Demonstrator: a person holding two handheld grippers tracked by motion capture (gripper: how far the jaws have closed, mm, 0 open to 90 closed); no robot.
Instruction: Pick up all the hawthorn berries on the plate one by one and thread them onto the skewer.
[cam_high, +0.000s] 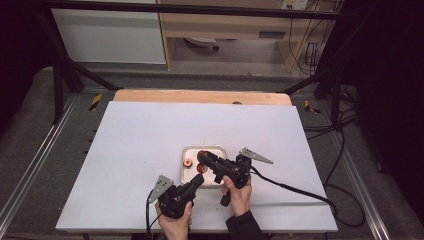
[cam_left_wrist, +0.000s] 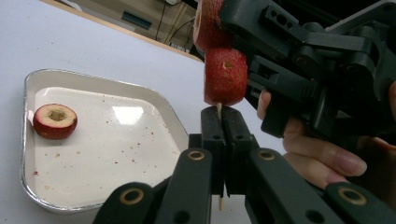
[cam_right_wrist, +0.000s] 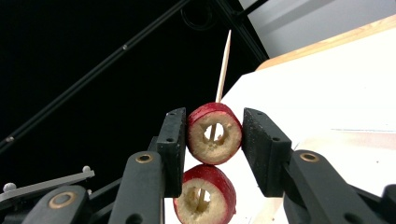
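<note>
A thin wooden skewer (cam_right_wrist: 224, 60) carries two red cored fruit rings. My left gripper (cam_left_wrist: 221, 114) is shut on the skewer's lower end, just under the lower ring (cam_left_wrist: 225, 77). My right gripper (cam_right_wrist: 214, 133) is shut on the upper ring (cam_right_wrist: 215, 134), one jaw on each side, and the skewer's tip pokes out beyond it. The lower ring (cam_right_wrist: 204, 195) hangs free below those jaws. In the high view both grippers meet over the metal tray (cam_high: 186, 150), left gripper (cam_high: 198, 181) from the near side, right gripper (cam_high: 202, 159) from the right. A third ring (cam_left_wrist: 55, 120) lies in the tray.
The tray (cam_left_wrist: 93, 81) sits mid-table on a white sheet (cam_high: 140, 135); its floor has crumbs and juice specks. A wooden table edge (cam_high: 200, 96) runs along the back. A black cable (cam_high: 295, 190) trails right from my right gripper. Dark frame bars stand at the table's sides.
</note>
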